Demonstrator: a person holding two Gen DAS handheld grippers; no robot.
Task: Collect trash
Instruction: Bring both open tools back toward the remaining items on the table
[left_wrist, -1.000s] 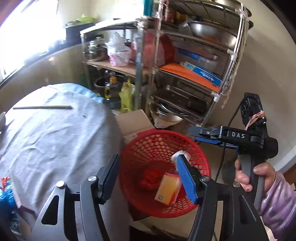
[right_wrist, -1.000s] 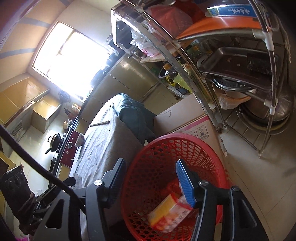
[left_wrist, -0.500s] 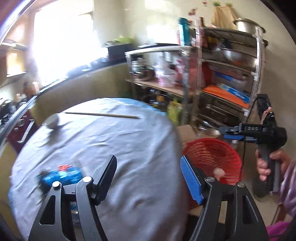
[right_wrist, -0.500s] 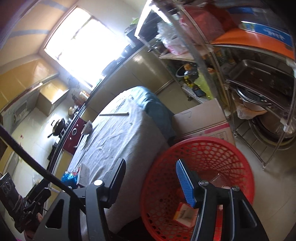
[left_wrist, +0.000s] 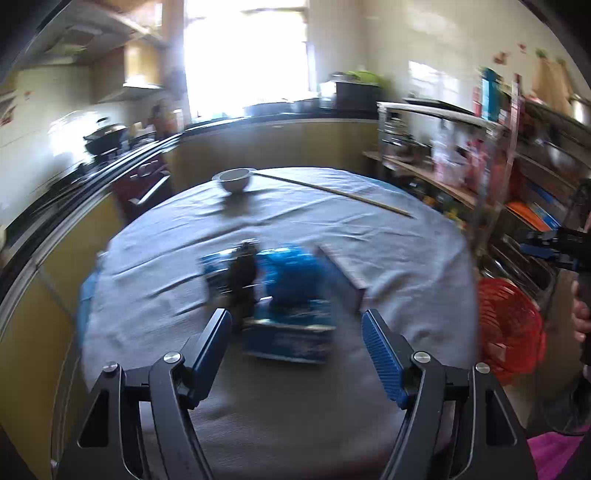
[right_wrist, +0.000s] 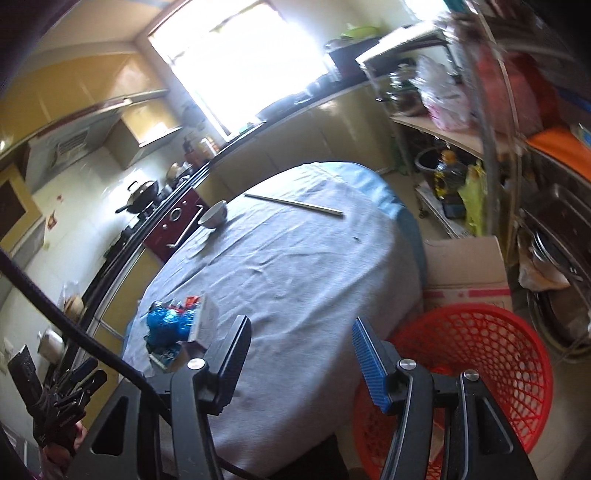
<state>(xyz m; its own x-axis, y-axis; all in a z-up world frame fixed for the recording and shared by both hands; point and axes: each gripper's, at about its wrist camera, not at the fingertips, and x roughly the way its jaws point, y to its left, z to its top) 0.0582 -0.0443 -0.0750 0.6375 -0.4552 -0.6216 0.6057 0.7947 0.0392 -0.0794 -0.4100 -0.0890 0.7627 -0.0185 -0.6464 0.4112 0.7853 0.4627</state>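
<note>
Fingers of my left hand-held gripper (left_wrist: 295, 345) stood apart with nothing between them, and the gap was widening a little; I had it aimed down at the heap of blue wrappers and packets (left_wrist: 291, 291), which lay just ahead of the tips, because that was the trash left to collect. A flat box (left_wrist: 341, 275) lay against the heap's right side, and something small and dark stood at its left, too blurred for me to name. My right hand-held gripper (right_wrist: 301, 356) was released as well, half spread and empty. I held it over the near edge of the counter (right_wrist: 295, 258), beside the red mesh basket (right_wrist: 491, 350), so I judged its last piece already dropped.

The basket stood on the floor against the counter's right side, close enough for short carries, with a cardboard box (right_wrist: 467, 269) behind it. The round counter wore a creased grey cloth; far across it sat a white bowl (left_wrist: 235, 180) and a pair of chopsticks (left_wrist: 332, 192), well apart from the trash. Beyond lay a kitchen: bright window, yellow cabinets, a wok on the stove to the left, and a metal rack of pans and bags on the right.
</note>
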